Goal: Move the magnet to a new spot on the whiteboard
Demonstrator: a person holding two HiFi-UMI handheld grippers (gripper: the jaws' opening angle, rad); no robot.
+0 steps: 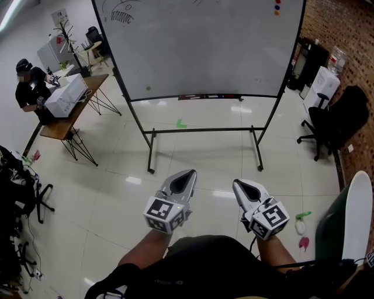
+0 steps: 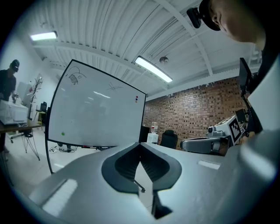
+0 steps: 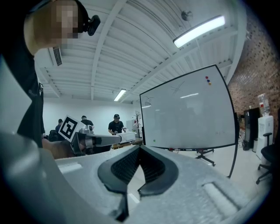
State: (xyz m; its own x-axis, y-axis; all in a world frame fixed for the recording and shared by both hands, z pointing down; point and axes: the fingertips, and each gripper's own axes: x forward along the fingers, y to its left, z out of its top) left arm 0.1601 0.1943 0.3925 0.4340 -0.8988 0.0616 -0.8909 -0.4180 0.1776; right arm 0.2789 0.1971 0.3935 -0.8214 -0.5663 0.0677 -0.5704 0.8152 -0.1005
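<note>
A wheeled whiteboard (image 1: pixel 198 47) stands several steps ahead of me. A small green magnet (image 1: pixel 148 89) sticks near its lower left corner, and three coloured magnets (image 1: pixel 277 7) sit at its top right. The green magnet (image 2: pixel 63 134) also shows in the left gripper view, and as a green dot (image 3: pixel 154 141) in the right gripper view. My left gripper (image 1: pixel 187 174) and right gripper (image 1: pixel 238 183) are held side by side at waist height, well short of the board. Both are shut with nothing between the jaws.
A wooden desk (image 1: pixel 64 111) with a seated person (image 1: pixel 29 87) stands at the left. An office chair (image 1: pixel 333 120) and a brick wall are at the right. A green tape mark (image 1: pixel 181 124) lies on the floor under the board. A spray bottle (image 1: pixel 301 221) lies near my right foot.
</note>
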